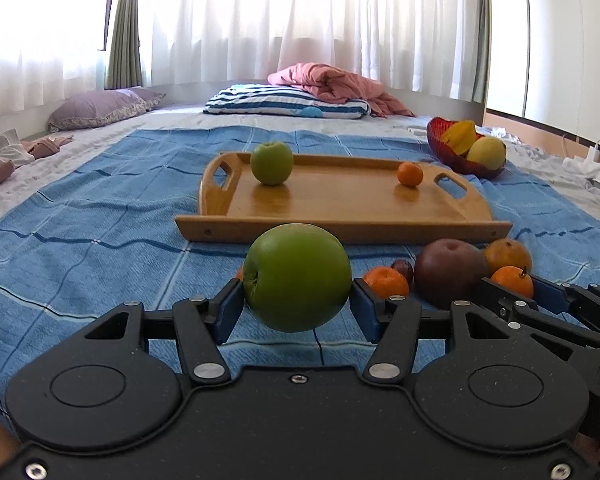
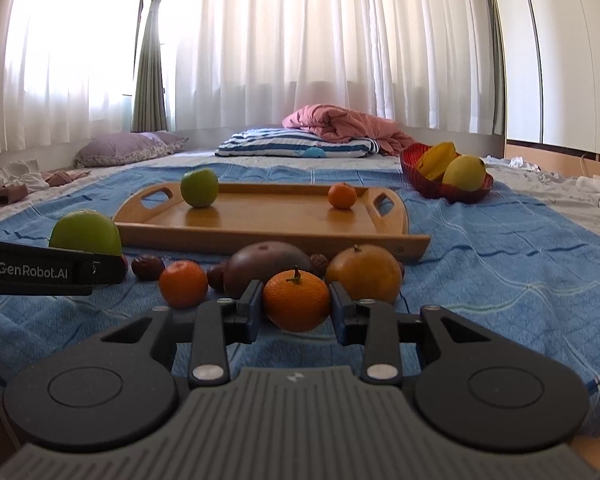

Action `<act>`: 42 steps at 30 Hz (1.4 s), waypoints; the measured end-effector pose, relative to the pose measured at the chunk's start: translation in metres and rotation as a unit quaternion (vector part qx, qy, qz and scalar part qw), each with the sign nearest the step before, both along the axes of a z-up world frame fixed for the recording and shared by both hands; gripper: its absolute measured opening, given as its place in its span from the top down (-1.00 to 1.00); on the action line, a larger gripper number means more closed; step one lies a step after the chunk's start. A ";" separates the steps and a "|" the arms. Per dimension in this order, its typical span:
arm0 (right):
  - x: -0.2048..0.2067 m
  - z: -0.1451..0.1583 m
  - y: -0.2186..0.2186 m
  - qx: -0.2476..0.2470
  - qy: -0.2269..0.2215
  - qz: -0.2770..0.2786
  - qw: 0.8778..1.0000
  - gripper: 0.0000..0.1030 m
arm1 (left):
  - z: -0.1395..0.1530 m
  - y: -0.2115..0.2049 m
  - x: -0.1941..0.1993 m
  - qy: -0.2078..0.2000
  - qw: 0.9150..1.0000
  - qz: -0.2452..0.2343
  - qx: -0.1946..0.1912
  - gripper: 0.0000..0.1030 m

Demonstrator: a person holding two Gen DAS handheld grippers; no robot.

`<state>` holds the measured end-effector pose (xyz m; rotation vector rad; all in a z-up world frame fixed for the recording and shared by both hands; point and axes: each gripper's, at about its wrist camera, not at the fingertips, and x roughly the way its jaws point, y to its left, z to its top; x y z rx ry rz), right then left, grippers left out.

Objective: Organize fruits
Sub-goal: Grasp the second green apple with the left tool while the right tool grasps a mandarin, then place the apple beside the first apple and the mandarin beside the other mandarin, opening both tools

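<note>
We are mid-way through sorting fruit onto the wooden tray (image 1: 340, 196), which sits at frame centre on the blue blanket (image 1: 100, 240). Our left tongs (image 1: 297, 292) pinch a green apple (image 1: 297, 276) by its sides, low centre of the left view and clear of the blanket. Our right tongs (image 2: 297, 304) are closed on a stemmed tangerine (image 2: 297, 300) at the front of the loose pile; whether it has left the blanket we cannot tell.

On the tray a second green apple (image 1: 272, 163) stands at the upper left and a small orange (image 1: 410, 174) at the upper right. We judge the next move carries each fruit over the near rim to join its like, apple left and tangerine right, set down gently so neither rolls.

The surface is a bed. A red bowl (image 1: 460, 164) of yellow fruit lies at right, pillows and a pink quilt (image 1: 332, 86) beyond, white curtains (image 1: 300, 20) across the top.
</note>
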<state>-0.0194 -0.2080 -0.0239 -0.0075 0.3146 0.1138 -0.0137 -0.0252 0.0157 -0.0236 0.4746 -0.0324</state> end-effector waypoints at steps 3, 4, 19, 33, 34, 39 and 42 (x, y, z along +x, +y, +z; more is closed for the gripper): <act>0.003 0.004 0.001 -0.001 -0.005 0.003 1.000 0.24 | 0.005 0.002 0.001 -0.007 1.000 0.002 0.001 -0.08; 0.004 0.005 0.002 -0.002 -0.006 0.004 1.000 0.24 | 0.006 0.003 0.002 -0.010 1.000 0.002 0.001 -0.08; 0.038 0.024 0.000 0.007 -0.003 -0.003 1.000 0.24 | 0.028 0.015 0.028 -0.026 1.000 0.009 -0.002 -0.08; 0.095 0.040 -0.010 0.028 0.018 -0.010 0.999 0.24 | 0.039 0.029 0.084 -0.011 1.000 -0.004 -0.019 -0.08; 0.101 0.041 -0.012 0.030 0.020 -0.011 0.999 0.24 | 0.039 0.030 0.090 -0.008 1.000 -0.006 -0.021 -0.08; 0.130 0.046 -0.021 0.045 0.038 -0.016 0.998 0.24 | 0.036 0.036 0.117 0.017 0.999 -0.011 -0.049 -0.08; 0.147 0.047 -0.025 0.047 0.048 -0.017 0.998 0.24 | 0.035 0.038 0.133 0.027 0.998 -0.012 -0.059 -0.08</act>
